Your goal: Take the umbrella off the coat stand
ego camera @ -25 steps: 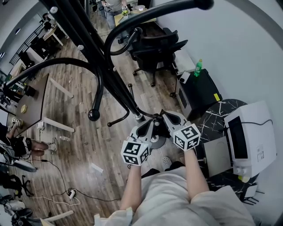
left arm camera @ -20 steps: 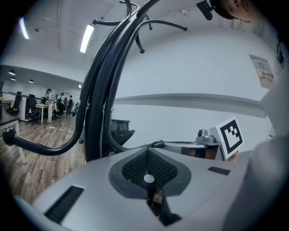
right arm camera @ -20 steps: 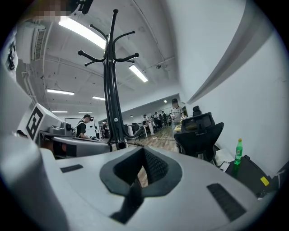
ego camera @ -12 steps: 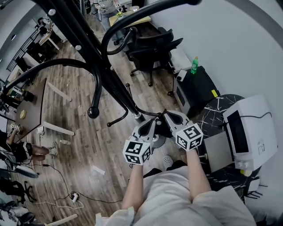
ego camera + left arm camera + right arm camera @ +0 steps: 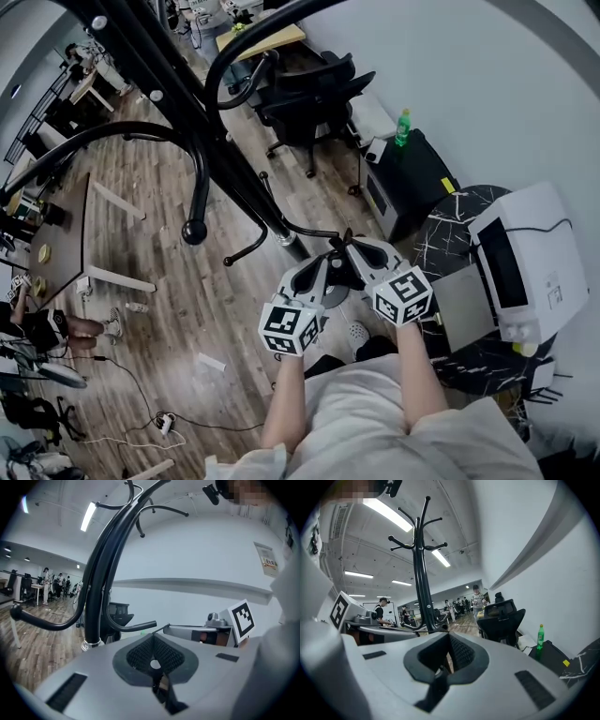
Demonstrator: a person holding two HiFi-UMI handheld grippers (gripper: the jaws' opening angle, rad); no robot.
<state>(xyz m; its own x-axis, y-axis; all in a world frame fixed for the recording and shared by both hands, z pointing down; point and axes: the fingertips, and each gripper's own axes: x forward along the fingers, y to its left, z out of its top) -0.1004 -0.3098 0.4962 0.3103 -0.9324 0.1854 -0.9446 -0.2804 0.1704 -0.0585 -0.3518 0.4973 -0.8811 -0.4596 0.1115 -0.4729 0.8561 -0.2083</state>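
The black coat stand rises from the wooden floor just left of my hands, its curved hooks spreading overhead. I see no umbrella on it in any view. My left gripper and right gripper are held side by side at waist height, tips close together and pointing toward the stand's lower pole. Both are shut with nothing between the jaws. In the left gripper view the pole stands left of my shut left gripper. The right gripper view shows the whole stand above my shut right gripper.
A black office chair stands beyond the stand. A green bottle sits on a black cabinet by the white wall. A white machine is at the right, and a table and floor cables are at the left.
Both shut grippers have drifted a little to the right of the stand's pole. Their jaws have not changed.
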